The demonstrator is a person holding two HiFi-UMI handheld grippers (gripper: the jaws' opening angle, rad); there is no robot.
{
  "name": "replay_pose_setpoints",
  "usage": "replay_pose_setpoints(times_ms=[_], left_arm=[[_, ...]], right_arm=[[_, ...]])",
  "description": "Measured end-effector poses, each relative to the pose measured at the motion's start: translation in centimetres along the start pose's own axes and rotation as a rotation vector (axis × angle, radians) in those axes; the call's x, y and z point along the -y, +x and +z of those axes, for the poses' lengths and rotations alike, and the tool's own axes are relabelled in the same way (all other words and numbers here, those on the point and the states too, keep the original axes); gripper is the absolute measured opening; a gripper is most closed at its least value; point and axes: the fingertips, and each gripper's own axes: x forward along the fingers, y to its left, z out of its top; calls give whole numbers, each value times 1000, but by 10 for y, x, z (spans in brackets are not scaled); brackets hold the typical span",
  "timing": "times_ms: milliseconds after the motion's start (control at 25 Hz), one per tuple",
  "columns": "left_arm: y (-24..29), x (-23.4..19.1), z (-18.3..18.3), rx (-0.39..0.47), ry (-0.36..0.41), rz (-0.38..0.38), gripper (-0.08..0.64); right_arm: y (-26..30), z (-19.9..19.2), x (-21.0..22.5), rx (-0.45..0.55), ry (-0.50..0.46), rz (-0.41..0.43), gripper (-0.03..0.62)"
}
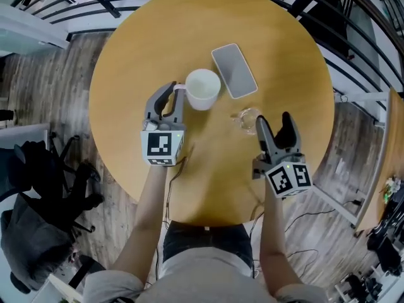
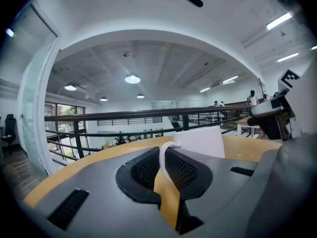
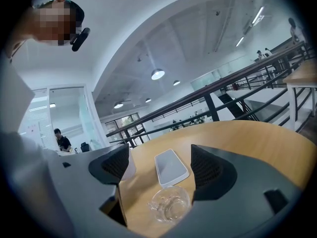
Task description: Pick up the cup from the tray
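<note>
White round cup [image 1: 202, 88] hangs just beside the flat grey rectangular tray [image 1: 234, 70], its thin handle [image 2: 162, 158] pinched in the nearly closed left tongs [image 1: 172, 88], forearm outstretched and roughly level, while the right tongs [image 1: 274, 120] gape wide and empty near a clear glass cup [image 1: 247, 120] on the round wooden surface [image 1: 126, 74].

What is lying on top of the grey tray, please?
Nothing: the tray shows bare in the head view. The white cup, its handle clamped by the left gripper, is beside it. The table under the tray is covered.
</note>
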Motion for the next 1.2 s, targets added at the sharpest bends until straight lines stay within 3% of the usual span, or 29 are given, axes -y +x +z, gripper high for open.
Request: replay_pose_setpoints(times_ms=[440,720,1200], left_arm=[[-41,18,-29,-16,-1,17,41],[-43,26,-55,-53,9,41,43],[-43,37,-79,-69,27,13,43]], right_arm=[[-25,-13,-15,-11,1,10,345],[-38,-21,-17,-10,8,6,345],[-49,-32,-22,-19,9,6,345]])
